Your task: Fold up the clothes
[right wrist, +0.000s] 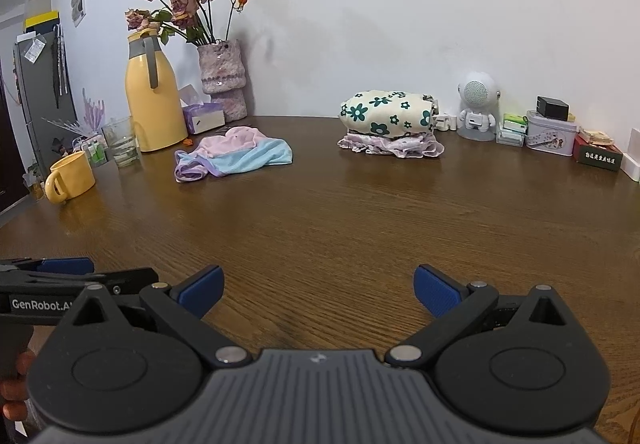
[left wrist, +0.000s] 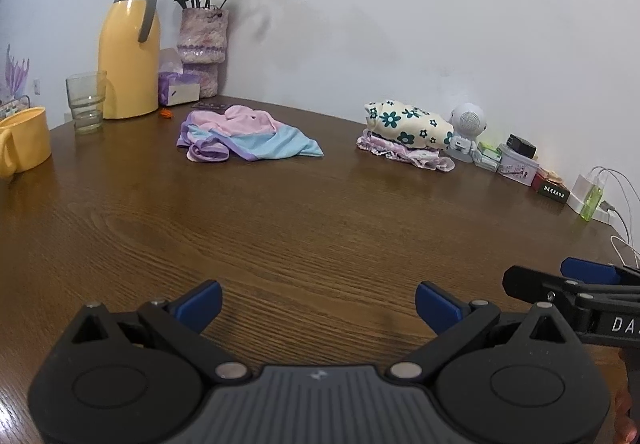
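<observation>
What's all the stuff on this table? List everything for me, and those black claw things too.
table: 1, brown wood, underneath everything
crumpled garment: 1, pink, blue and purple, far left of centre, unfolded
folded clothes stack: 1, cream floral piece on top of pink frilly ones, by the wall
thermos jug: 1, yellow with grey handle, far left
vase of dried roses: 1, pinkish, behind the jug
tissue box: 1, purple, beside the vase
glass: 1, clear, left
mug: 1, yellow, left edge
astronaut figure: 1, white, right
small boxes and tins: several, mixed colours, far right
left gripper: 1, black with blue pads, open, empty
right gripper: 1, same, open, empty
</observation>
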{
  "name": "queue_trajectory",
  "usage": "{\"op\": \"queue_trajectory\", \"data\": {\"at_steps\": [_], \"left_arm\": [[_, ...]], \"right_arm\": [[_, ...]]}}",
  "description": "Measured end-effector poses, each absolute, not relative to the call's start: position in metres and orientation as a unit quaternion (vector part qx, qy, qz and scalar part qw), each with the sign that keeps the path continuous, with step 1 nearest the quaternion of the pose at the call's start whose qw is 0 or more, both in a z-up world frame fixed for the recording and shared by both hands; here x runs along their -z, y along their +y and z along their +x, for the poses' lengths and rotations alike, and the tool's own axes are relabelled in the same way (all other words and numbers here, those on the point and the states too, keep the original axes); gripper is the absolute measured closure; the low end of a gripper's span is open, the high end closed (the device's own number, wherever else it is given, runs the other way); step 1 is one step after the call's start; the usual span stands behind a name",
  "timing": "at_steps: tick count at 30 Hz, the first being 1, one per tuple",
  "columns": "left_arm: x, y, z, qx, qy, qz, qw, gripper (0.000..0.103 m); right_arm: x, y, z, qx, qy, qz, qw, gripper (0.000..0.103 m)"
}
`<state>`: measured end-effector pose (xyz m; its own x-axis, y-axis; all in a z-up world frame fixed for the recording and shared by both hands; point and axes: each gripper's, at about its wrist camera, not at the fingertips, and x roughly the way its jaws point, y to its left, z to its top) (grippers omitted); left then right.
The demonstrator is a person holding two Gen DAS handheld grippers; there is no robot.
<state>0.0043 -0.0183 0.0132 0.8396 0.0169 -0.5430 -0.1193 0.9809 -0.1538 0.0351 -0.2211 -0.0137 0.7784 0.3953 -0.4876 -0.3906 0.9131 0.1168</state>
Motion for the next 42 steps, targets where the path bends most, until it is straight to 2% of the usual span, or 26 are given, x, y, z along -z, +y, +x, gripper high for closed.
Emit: {"op": "queue_trajectory", "data": {"at_steps": [42], "left_arm": [[-0.015,-0.026,-0.009,-0.036,0.265,-0.08,0.96,0.0]], "right_arm": [[0.01,-0.222,0.03,-0.222,0.259,0.013,0.94,0.0]]}}
